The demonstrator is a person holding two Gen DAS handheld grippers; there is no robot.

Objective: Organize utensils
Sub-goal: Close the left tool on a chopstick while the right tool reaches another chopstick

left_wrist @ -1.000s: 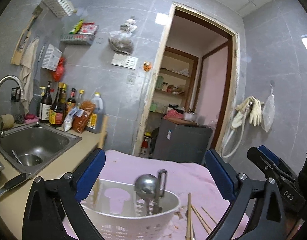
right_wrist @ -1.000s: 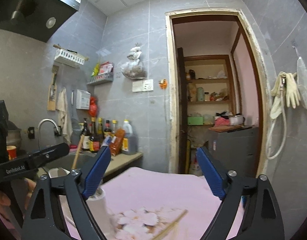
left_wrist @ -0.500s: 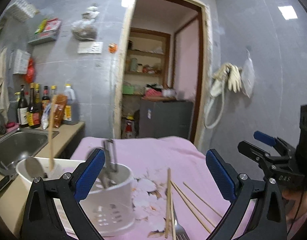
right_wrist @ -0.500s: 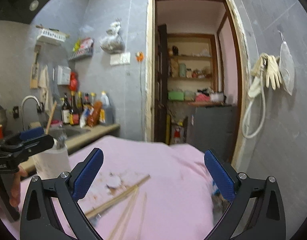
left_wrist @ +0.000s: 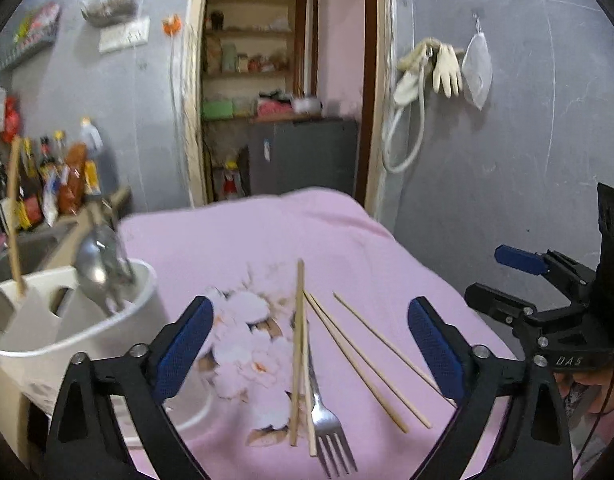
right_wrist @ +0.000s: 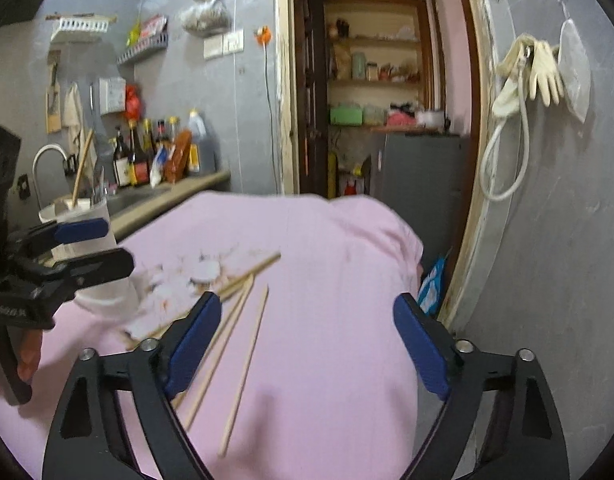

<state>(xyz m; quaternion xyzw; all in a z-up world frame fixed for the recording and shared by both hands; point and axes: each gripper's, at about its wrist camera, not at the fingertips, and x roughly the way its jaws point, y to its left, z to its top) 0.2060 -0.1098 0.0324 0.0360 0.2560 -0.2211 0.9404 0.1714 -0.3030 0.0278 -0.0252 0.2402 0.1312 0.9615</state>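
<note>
On the pink cloth point(left_wrist: 267, 240) lie several wooden chopsticks point(left_wrist: 299, 352) and a metal fork point(left_wrist: 327, 420). A white utensil holder point(left_wrist: 67, 320) stands at the left with a spoon point(left_wrist: 95, 260) and one chopstick point(left_wrist: 13, 216) in it. My left gripper point(left_wrist: 311, 344) hovers over the crossed chopsticks and fork; its jaws are closing and hold nothing. My right gripper point(right_wrist: 307, 346) hangs over the cloth just right of three loose chopsticks point(right_wrist: 247, 352); its jaws are also closing on nothing. Each wrist view shows the other gripper: the right gripper point(left_wrist: 495, 278) and the left gripper point(right_wrist: 103, 246).
A counter with a sink and bottles point(right_wrist: 147, 160) runs along the left wall. Behind the table an open doorway shows a grey cabinet point(left_wrist: 307, 156) and shelves. Gloves and a hose point(right_wrist: 539, 72) hang on the right wall. A hand point(right_wrist: 27, 356) holds the left gripper.
Both grippers have dropped and tipped down toward the table. The holder slid to the left of the left wrist view, and the chopsticks and fork came into view. Both jaws narrowed a little.
</note>
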